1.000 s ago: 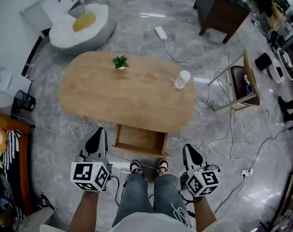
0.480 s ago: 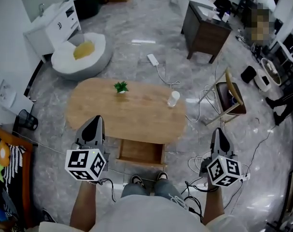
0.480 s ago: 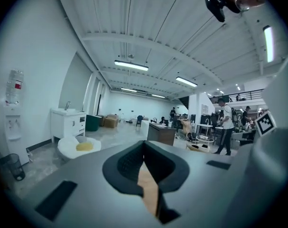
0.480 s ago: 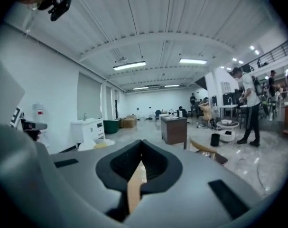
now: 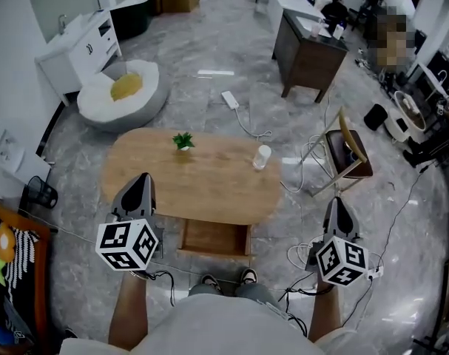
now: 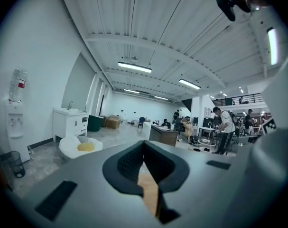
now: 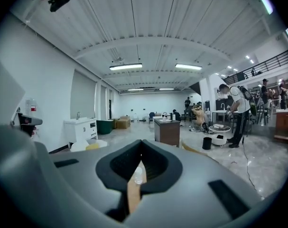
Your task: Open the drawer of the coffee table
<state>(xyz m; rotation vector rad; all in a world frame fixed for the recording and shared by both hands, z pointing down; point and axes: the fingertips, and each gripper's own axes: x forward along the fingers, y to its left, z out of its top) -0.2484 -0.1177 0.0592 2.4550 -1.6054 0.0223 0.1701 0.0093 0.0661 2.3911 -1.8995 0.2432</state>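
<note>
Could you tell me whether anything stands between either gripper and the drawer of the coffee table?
Nothing visible does. In the head view the drawer already stands pulled out from the coffee table. The left gripper and right gripper flank it, and only the person's shoes are close to its front.

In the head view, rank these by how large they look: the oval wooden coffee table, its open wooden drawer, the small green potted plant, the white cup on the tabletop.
1. oval wooden coffee table
2. open wooden drawer
3. small green potted plant and white cup: look alike, left unranked.
</note>
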